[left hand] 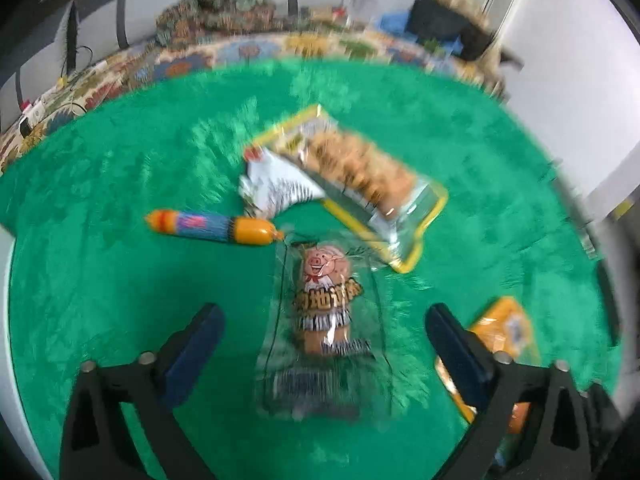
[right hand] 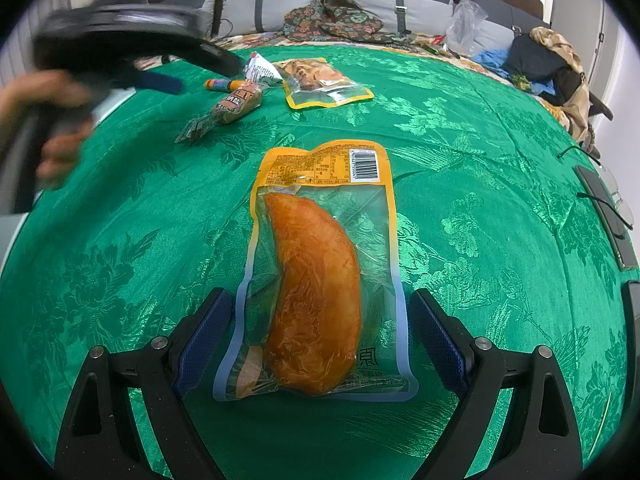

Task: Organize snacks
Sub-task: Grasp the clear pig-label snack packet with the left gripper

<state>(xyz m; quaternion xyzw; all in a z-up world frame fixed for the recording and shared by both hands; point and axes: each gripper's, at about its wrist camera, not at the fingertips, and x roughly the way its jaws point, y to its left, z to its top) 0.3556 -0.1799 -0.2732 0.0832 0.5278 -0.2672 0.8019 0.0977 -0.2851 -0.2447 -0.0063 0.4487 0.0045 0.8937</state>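
Note:
My left gripper (left hand: 322,322) is open above a clear pig-label sausage pack (left hand: 322,320) that lies between its fingers on the green tablecloth (left hand: 120,300). Beyond it lie an orange and blue sausage stick (left hand: 212,227), a white wrapper (left hand: 276,188) and a yellow-edged bag of brown snacks (left hand: 360,176). My right gripper (right hand: 320,316) is open, its fingers on either side of a yellow-edged pouch with an orange meat piece (right hand: 316,292) lying flat. The left gripper (right hand: 160,80) shows blurred at the far left of the right wrist view, above the pig pack (right hand: 232,108).
The orange pouch also shows at the left wrist view's lower right (left hand: 504,332). The snack bag (right hand: 320,84) and the sausage stick (right hand: 218,85) lie at the far side. Dark flat devices (right hand: 608,216) lie at the right table edge. Clothes and bags (right hand: 540,60) pile on the sofa behind.

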